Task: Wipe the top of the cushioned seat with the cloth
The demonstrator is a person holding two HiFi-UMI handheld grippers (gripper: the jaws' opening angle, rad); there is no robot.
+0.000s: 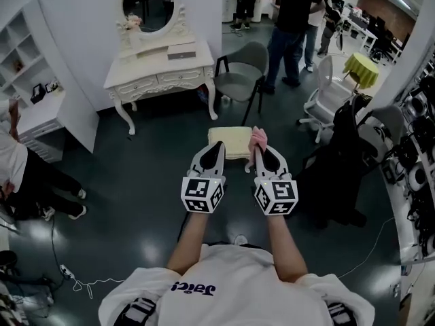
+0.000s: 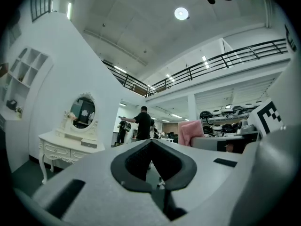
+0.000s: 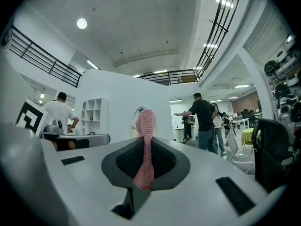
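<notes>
The cushioned seat [image 1: 230, 142], a pale yellow square stool, stands on the dark floor just beyond both grippers in the head view. A pink cloth [image 1: 257, 140] sticks up from my right gripper [image 1: 259, 151], which is shut on it; in the right gripper view the pink cloth [image 3: 145, 147] is pinched between the jaws. My left gripper [image 1: 217, 149] is held beside it, jaws shut with nothing between them. In the left gripper view the left gripper [image 2: 151, 142] points level into the room, and the cloth [image 2: 190, 133] shows to its right.
A white dressing table [image 1: 160, 68] with an oval mirror stands at the back. A grey chair [image 1: 242, 77] sits right of it, a white chair [image 1: 327, 98] and a black chair [image 1: 343, 161] on the right. Several people [image 1: 291, 19] stand behind. White shelves [image 1: 34, 87] are at left.
</notes>
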